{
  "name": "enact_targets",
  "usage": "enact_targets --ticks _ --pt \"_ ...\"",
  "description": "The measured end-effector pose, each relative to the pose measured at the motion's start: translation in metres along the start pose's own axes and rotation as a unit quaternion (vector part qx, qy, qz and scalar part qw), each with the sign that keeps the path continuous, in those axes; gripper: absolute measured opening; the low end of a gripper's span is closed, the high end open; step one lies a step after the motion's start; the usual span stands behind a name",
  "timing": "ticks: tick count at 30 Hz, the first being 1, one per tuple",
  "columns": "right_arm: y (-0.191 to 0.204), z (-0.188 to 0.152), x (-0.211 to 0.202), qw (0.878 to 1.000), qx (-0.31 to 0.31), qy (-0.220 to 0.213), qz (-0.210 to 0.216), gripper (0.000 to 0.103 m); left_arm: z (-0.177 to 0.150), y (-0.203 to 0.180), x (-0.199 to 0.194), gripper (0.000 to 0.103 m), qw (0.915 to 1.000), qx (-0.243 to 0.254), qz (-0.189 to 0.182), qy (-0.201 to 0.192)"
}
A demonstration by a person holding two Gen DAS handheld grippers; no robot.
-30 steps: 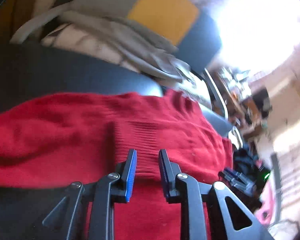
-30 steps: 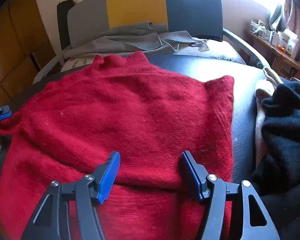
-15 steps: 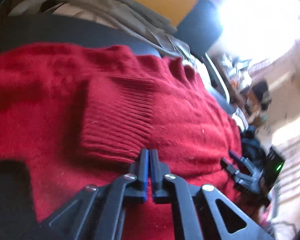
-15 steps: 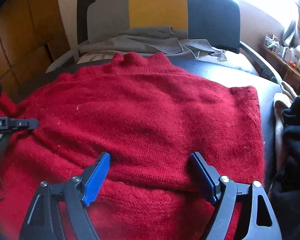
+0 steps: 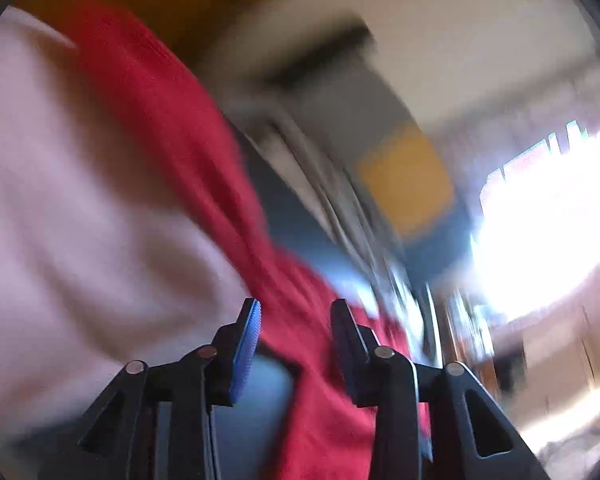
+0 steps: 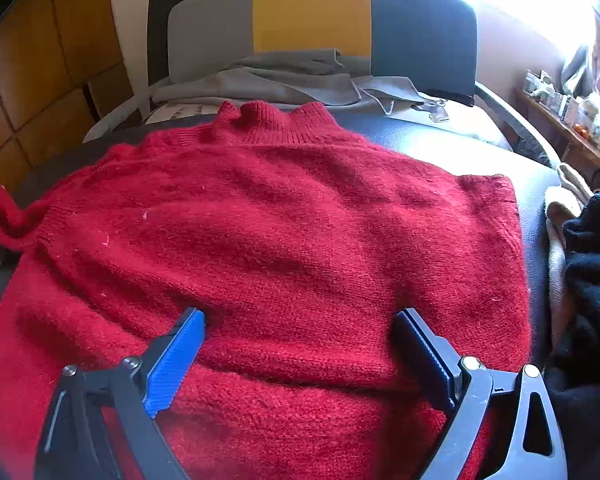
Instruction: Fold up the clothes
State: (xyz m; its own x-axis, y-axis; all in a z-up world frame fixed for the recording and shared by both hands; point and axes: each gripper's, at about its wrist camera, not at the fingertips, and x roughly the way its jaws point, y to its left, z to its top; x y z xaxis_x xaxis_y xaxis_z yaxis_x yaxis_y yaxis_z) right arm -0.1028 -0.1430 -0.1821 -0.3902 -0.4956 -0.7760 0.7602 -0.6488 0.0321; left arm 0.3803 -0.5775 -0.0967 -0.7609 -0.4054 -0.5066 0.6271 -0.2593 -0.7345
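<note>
A red knitted sweater (image 6: 284, 232) lies flat on a black padded surface (image 6: 440, 144), collar at the far end. One sleeve is folded across its body; the other sleeve (image 6: 0, 216) trails off the left edge. My right gripper (image 6: 300, 344) is open, its fingers resting on the folded sleeve near the hem. The left wrist view is badly blurred: my left gripper (image 5: 296, 320) is open, with a strip of red sweater (image 5: 188, 168) running between its fingers and up to the left, beside pale pink cloth (image 5: 60, 220).
Grey clothes (image 6: 284, 80) are piled at the far end against a grey, yellow and dark blue backrest (image 6: 312, 12). A black garment (image 6: 592, 280) and a cream one (image 6: 560, 216) lie at the right edge. A cluttered shelf (image 6: 572, 112) stands far right.
My left gripper, shut on the sweater's sleeve cuff half a second ago, has opened and swung away fast to the left. The right gripper stays open and has edged forward.
</note>
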Motion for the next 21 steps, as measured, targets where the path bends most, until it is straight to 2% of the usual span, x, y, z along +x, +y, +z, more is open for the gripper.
enact_targets --ticks 2,4,8,10,14,15,17,18,19,21 --pt "0.000 0.000 0.000 1.000 0.000 0.000 -0.003 0.098 0.030 0.027 -0.027 0.047 0.9978 -0.050 0.004 -0.043" --pt "0.000 0.001 0.001 1.000 0.001 0.001 -0.006 0.099 0.050 0.042 -0.035 0.053 0.9951 -0.079 0.006 -0.059" --pt "-0.001 0.001 0.001 1.000 0.002 0.002 -0.010 0.101 0.074 0.059 -0.025 0.055 0.9918 -0.115 0.015 -0.054" --pt "-0.002 0.001 0.002 1.000 0.004 0.002 -0.010 0.102 0.079 0.056 -0.013 0.055 0.9920 -0.114 0.023 -0.050" --pt "-0.003 0.000 0.002 1.000 0.006 0.003 -0.012 0.103 0.087 0.047 0.004 0.054 0.9920 -0.097 0.071 -0.037" --pt "-0.003 0.000 0.002 1.000 0.006 0.003 -0.012 0.103 0.091 0.047 0.003 0.051 0.9915 -0.094 0.083 -0.035" --pt "-0.003 0.000 0.002 1.000 0.006 0.003 -0.012 0.103 0.095 0.042 0.005 0.035 0.9900 -0.092 0.102 -0.031" --pt "-0.004 0.000 0.001 1.000 0.006 0.003 -0.012 0.103 0.096 0.041 0.006 0.023 0.9890 -0.094 0.110 -0.029" --pt "-0.004 0.000 0.001 1.000 0.006 0.003 -0.011 0.103 0.098 0.042 0.009 0.018 0.9876 -0.101 0.117 -0.026" --pt "-0.004 0.000 0.001 1.000 0.007 0.002 -0.011 0.103 0.099 0.047 0.014 0.014 0.9845 -0.123 0.124 -0.018"
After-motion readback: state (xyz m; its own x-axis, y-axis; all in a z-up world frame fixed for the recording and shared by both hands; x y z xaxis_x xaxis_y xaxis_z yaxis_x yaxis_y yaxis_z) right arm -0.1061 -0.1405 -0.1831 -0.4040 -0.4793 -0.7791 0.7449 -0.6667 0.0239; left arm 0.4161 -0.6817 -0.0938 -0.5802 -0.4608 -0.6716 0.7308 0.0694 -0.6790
